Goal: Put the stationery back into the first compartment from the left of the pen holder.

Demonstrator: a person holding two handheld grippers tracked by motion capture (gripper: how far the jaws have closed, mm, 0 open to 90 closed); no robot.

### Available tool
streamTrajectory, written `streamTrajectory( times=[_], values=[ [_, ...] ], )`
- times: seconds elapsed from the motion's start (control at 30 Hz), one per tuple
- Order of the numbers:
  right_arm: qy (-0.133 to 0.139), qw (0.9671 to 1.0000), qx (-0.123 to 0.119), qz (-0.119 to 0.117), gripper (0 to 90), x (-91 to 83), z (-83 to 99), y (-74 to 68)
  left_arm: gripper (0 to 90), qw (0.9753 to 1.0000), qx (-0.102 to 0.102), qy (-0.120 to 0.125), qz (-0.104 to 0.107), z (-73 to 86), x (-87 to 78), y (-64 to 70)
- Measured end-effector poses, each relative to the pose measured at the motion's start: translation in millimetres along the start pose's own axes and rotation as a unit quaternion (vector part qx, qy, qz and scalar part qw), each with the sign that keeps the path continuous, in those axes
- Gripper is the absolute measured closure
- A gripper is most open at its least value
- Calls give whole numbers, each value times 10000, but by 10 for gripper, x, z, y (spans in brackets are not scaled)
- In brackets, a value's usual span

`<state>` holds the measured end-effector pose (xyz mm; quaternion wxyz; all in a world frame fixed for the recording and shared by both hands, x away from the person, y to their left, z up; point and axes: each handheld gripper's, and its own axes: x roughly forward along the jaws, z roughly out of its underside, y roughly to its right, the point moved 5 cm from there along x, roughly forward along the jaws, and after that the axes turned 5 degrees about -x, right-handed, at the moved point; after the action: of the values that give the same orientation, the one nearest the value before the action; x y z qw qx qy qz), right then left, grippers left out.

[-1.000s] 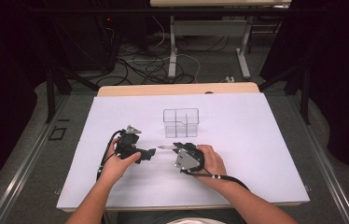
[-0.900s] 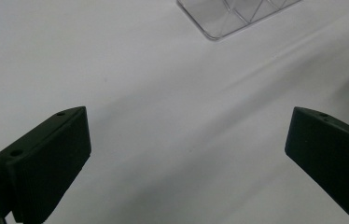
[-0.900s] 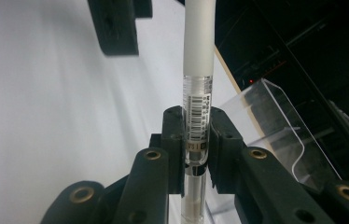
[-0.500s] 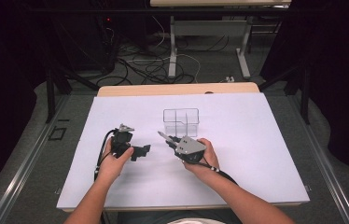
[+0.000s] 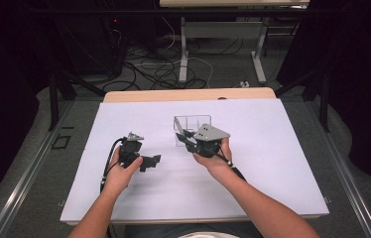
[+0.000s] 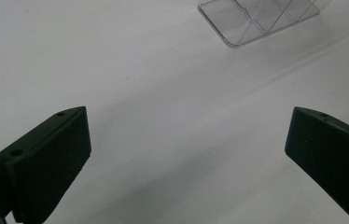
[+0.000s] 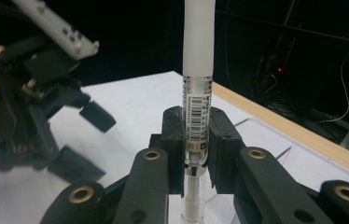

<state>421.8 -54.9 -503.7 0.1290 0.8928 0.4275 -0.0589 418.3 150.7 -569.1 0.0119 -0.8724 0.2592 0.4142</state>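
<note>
Right gripper (image 5: 187, 139) is now swinging up off the counter (image 5: 282, 148) toward the clear divided organizer (image 5: 191, 122), jaws pinching a white pen (image 7: 198, 70) upright, probably to drop it in, while left gripper (image 5: 150, 161) is idling, jaws spread.

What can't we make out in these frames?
- Pen: right gripper view, top end cut off by the upper edge; barcode print too small to read.
- Pen in the high view: too small, hidden by the right gripper.
- Clear box: left gripper view, far part cut off by the top edge; contents unclear.
</note>
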Motion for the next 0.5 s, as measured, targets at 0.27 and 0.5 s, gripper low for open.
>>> streamTrajectory(
  times=[0.27, 0.5],
  values=[
    [102, 9996, 210, 136, 789, 73, -192, 151, 3, 10000, -4, 7, 26, -3, -3, 0],
    [242, 9983, 466, 241, 789, 149, -348, 248, 3, 10000, 4, 14, 31, -5, 1, 4]
  ],
)
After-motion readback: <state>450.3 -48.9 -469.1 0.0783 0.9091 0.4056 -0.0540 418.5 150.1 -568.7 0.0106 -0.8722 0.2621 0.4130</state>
